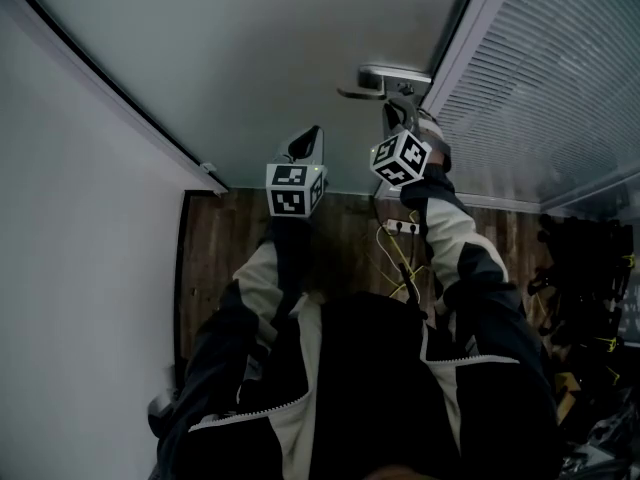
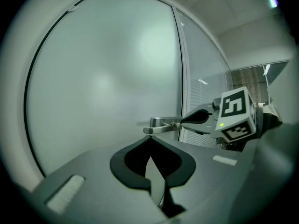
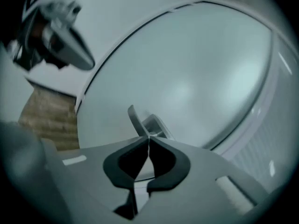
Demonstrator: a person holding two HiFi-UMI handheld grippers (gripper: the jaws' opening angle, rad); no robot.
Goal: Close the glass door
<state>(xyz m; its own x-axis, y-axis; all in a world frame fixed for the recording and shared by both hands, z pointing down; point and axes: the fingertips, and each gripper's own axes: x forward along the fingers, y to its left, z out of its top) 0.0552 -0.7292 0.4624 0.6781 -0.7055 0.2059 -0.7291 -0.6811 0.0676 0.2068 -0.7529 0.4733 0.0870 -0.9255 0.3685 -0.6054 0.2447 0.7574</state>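
The glass door (image 1: 250, 48) looks nearly closed; its lever handle (image 1: 385, 76), upper right, is pinched by the right gripper (image 1: 395, 106); the left gripper (image 1: 313, 136) is shut, empty.

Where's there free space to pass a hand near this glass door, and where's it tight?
Free: the frosted door pane left of the handle, and the wood floor beside the white wall. Crowded: the right gripper at the handle; cables and dark clutter to the right.
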